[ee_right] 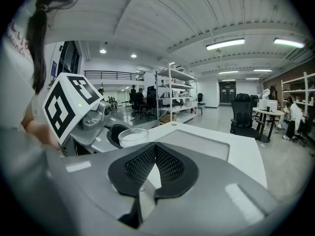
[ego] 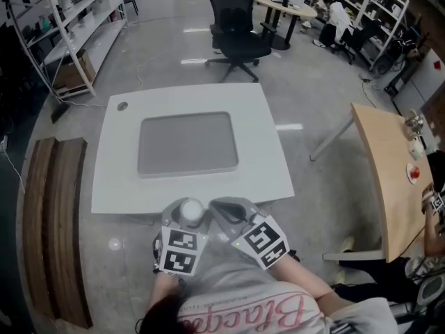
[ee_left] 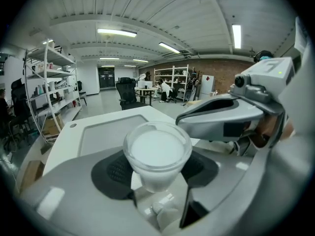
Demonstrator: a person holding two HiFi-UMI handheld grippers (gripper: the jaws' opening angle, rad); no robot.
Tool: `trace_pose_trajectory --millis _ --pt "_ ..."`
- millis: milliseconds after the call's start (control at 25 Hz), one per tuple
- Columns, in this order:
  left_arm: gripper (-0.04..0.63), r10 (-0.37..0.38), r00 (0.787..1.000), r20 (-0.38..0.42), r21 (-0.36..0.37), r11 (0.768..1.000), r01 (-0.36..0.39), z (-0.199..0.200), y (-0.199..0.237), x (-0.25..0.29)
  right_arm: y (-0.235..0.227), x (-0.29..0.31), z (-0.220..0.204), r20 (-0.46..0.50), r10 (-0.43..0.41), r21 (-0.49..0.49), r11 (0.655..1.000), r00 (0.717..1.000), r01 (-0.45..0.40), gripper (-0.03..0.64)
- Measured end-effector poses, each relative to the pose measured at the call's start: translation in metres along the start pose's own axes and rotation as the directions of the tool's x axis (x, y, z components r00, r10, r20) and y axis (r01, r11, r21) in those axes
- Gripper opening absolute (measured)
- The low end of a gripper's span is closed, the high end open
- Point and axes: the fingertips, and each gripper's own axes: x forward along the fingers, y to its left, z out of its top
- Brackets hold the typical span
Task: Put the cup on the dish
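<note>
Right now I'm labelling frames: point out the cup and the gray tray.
Cup point(ee_left: 156, 151): left gripper view, on its white inside.
Gray tray point(ego: 186, 143): head view, on its bare centre.

Bright even light from ceiling strip lights point(ee_left: 117, 32), glare patches on floor point(ego: 197, 30), fisheye edges dark and bent

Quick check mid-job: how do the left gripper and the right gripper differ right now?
The left gripper has its jaws apart, pressed on the white cup; the right gripper has its jaws together with nothing between them. The left gripper points straight at the table, while the right gripper angles in toward it. Both hover at the near edge of the white table, short of the grey dish.
</note>
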Motion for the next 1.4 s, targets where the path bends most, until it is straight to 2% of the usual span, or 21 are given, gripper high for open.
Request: trace_pose_trajectory --millis 560,720,920,1200,1400 --pt "0.256 0.043 0.998 0.051 0.023 0.999 -0.044 0.033 0.073 0.067 -0.057 0.068 0.012 -0.024 -0.041 0.024 0.999 0.999 0.041 0.002" --pt "0.256 0.046 0.997 0.059 0.043 0.998 -0.048 0.039 0.084 0.09 -0.074 0.077 0.007 -0.028 -0.039 0.08 0.996 0.999 0.041 0.003" --pt "0.256 0.088 0.993 0.081 0.063 0.994 -0.093 0.038 0.104 0.117 -0.089 0.091 0.007 -0.029 -0.042 0.131 0.99 0.999 0.045 0.003" --pt "0.256 0.087 0.989 0.118 0.046 0.995 -0.093 0.041 0.125 0.151 -0.102 0.102 -0.005 -0.087 -0.046 0.146 0.988 0.995 0.059 0.002" --pt "0.256 0.086 0.99 0.115 0.036 0.995 -0.091 0.037 0.138 0.174 -0.104 0.106 -0.012 -0.117 -0.037 0.161 0.985 0.992 0.056 0.002"
